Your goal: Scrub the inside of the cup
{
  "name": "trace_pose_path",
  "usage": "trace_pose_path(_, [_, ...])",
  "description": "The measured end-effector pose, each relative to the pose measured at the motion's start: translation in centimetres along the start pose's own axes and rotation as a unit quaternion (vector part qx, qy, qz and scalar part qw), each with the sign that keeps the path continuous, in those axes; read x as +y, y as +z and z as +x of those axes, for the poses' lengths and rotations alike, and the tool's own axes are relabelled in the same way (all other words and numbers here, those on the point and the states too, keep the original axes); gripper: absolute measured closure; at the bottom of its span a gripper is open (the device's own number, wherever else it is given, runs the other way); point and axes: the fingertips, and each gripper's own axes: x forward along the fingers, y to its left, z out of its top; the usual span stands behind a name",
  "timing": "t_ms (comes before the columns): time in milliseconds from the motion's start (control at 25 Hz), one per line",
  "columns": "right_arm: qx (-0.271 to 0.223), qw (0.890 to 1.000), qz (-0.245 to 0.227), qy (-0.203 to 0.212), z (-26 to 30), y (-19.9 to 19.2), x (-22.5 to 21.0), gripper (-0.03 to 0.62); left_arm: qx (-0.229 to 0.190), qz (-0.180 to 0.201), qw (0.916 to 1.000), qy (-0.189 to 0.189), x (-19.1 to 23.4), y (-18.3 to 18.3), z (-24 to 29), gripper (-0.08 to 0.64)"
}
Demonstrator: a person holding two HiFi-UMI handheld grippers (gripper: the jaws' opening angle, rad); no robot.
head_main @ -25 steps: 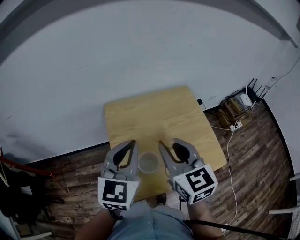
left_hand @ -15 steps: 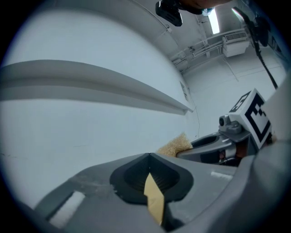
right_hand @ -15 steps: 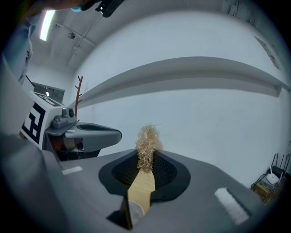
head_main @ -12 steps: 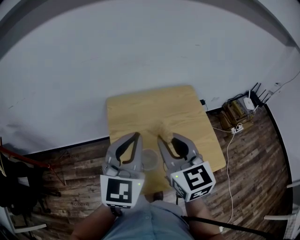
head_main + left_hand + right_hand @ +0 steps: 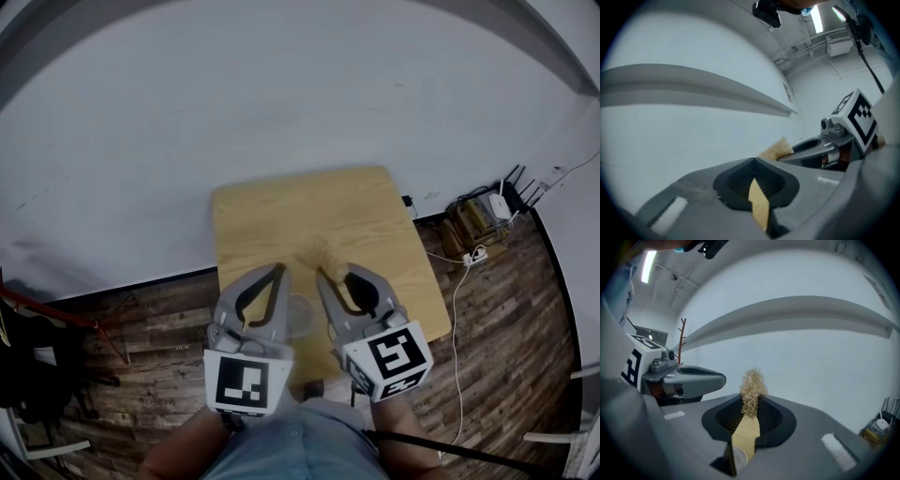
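Note:
A small clear cup (image 5: 300, 315) stands on the light wooden table (image 5: 291, 220) near its front edge, partly hidden between my two grippers. My left gripper (image 5: 277, 272) is left of the cup, shut with nothing in it; in the left gripper view its tips (image 5: 753, 161) meet. My right gripper (image 5: 326, 274) is to the cup's right, shut on a straw-coloured scrubbing tuft (image 5: 322, 255) that sticks out past its tips. In the right gripper view the tuft (image 5: 752, 385) stands between the jaw tips (image 5: 751, 403), and the cup (image 5: 737, 458) shows low through the gap.
A white wall rises behind the table. Dark wooden floor surrounds it. Cables and small boxes (image 5: 478, 214) lie on the floor at the right, and a red-framed object (image 5: 47, 328) is at the left. The person's knees (image 5: 300, 441) are at the table's front.
Both grippers look slightly closer together around the cup, which now shows less between them. The picture has shifted a little; both grips are unchanged.

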Motion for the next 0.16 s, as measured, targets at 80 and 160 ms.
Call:
trace_pose_path(80, [-0.002,1.0,0.001,0.0,-0.16,-0.06,-0.12,0.522,0.0,0.001,1.0,-0.001,-0.12,-0.01,0.03,0.538])
trace_pose_path(160, [-0.003,1.0,0.003,-0.001,-0.32,-0.1,-0.24,0.522,0.001,0.002,1.0,0.0,-0.18,0.0,0.04,0.538])
